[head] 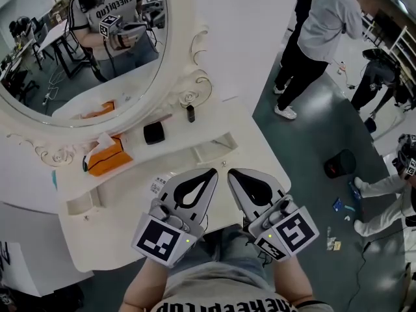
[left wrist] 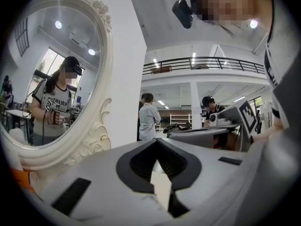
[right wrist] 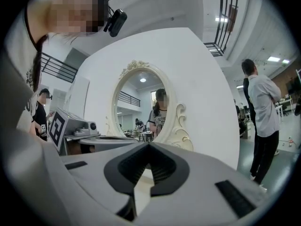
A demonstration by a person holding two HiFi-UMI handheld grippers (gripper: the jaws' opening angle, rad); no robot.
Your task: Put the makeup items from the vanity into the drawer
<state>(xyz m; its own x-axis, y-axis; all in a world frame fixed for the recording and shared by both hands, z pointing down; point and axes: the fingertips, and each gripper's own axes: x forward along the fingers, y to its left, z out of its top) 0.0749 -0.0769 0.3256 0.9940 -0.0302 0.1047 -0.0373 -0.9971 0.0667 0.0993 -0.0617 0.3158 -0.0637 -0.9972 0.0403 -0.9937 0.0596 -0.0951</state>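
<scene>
On the white vanity (head: 260, 149) a black compact (head: 154, 132) lies below the oval mirror (head: 78, 51). A small dark tube (head: 190, 113) stands to its right, by the mirror's carved frame. A shallow white drawer (head: 215, 149) stands open in the vanity's raised back tier. My left gripper (head: 212, 172) and right gripper (head: 231, 173) are side by side over the vanity's front edge, tips towards the mirror. Both are shut with nothing between the jaws. In the left gripper view my left gripper (left wrist: 157, 141) is tilted up at the mirror. My right gripper (right wrist: 148, 145) is tilted likewise in its own view.
An orange tissue box (head: 106, 156) sits at the left of the back tier. A small printed white packet (head: 158, 186) lies by my left gripper. A person in a grey shirt (head: 322, 31) stands to the right on the green floor. Another person crouches at the far right (head: 396, 194).
</scene>
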